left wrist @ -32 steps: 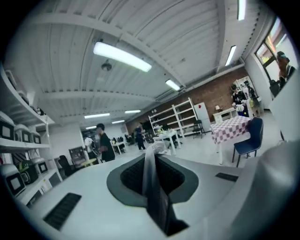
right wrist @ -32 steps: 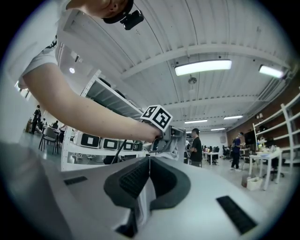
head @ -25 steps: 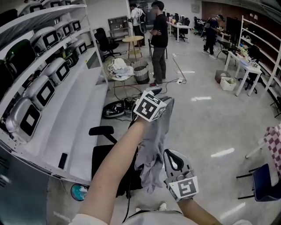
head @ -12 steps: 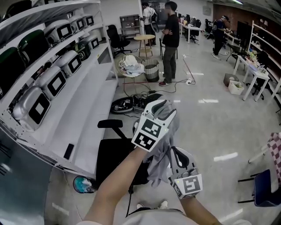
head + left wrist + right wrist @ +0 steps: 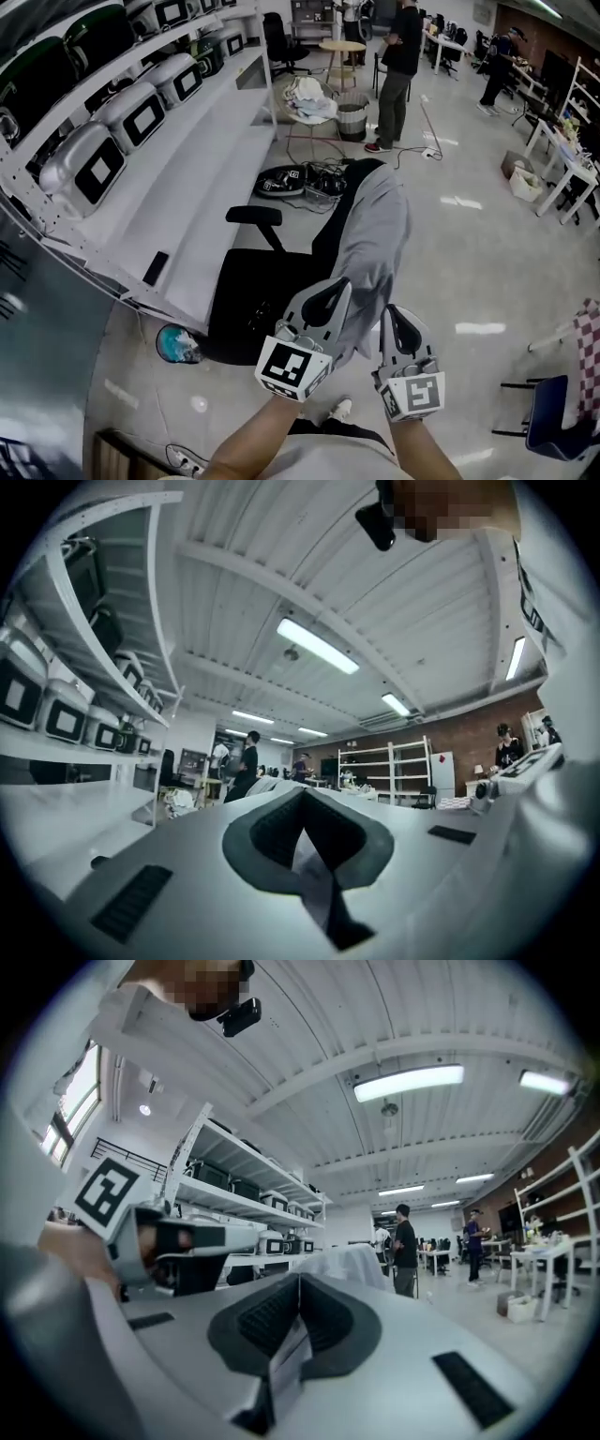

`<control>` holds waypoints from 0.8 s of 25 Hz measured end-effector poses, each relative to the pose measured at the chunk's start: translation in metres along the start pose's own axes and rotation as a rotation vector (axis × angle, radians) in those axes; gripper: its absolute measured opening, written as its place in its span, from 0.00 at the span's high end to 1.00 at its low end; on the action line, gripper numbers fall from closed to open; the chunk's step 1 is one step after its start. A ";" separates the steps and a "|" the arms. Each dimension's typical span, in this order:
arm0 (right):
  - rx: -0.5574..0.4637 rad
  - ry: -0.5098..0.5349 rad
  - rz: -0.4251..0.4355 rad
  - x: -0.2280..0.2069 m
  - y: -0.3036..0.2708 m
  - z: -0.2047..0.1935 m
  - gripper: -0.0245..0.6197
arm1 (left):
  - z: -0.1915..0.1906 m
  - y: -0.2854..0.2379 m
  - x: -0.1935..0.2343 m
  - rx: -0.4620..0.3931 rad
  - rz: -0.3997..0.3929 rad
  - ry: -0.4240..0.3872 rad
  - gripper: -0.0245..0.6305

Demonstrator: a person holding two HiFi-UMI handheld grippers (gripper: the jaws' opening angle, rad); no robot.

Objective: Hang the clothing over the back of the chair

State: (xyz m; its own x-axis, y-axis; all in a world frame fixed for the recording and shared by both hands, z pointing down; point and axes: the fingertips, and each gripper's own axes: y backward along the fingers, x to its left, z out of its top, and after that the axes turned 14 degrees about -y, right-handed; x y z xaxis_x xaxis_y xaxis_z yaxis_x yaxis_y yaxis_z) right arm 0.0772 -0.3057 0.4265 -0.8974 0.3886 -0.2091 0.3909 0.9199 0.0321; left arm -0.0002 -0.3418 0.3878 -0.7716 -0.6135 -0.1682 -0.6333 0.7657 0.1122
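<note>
A grey garment (image 5: 375,234) hangs over the back of a black office chair (image 5: 248,300), its lower end trailing down between my two grippers. My left gripper (image 5: 337,284) is shut just left of that hanging end, with nothing between its jaws (image 5: 302,794). My right gripper (image 5: 393,312) sits at the cloth's right edge. In the right gripper view it (image 5: 298,1281) is shut, and a thin pale strip of cloth shows between the pads. Straight ahead of it the garment (image 5: 352,1265) rises over the chair.
White shelving (image 5: 197,216) with rows of boxed devices runs along the left, its low ledge beside the chair. A teal object (image 5: 174,343) lies on the floor under the ledge. Cables and gear (image 5: 295,181) lie behind the chair. A person (image 5: 401,66) stands further back. A blue chair (image 5: 555,417) is at the lower right.
My left gripper carried the garment's top over the chair back, let go, drew back toward me and shut. The garment now rests on the chair. My right gripper shifted only slightly.
</note>
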 end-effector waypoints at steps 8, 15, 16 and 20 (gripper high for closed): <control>0.043 -0.079 0.108 0.028 -0.011 -0.038 0.94 | -0.032 0.074 -0.001 0.084 0.147 -0.036 0.95; 0.089 -0.028 0.111 0.072 0.023 -0.039 0.94 | -0.014 0.112 -0.025 0.004 0.095 0.018 0.95; 0.104 -0.011 0.109 0.076 0.029 -0.039 0.94 | -0.007 0.118 -0.030 -0.030 0.095 0.026 0.95; 0.112 0.021 0.048 0.083 0.069 -0.035 0.94 | 0.002 0.139 -0.061 -0.042 0.062 0.040 0.95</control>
State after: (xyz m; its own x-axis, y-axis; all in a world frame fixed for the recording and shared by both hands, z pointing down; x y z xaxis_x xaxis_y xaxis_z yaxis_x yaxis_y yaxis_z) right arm 0.0224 -0.2084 0.4451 -0.8805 0.4346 -0.1895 0.4532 0.8888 -0.0676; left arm -0.0408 -0.1977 0.4115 -0.8106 -0.5731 -0.1202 -0.5855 0.7942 0.1626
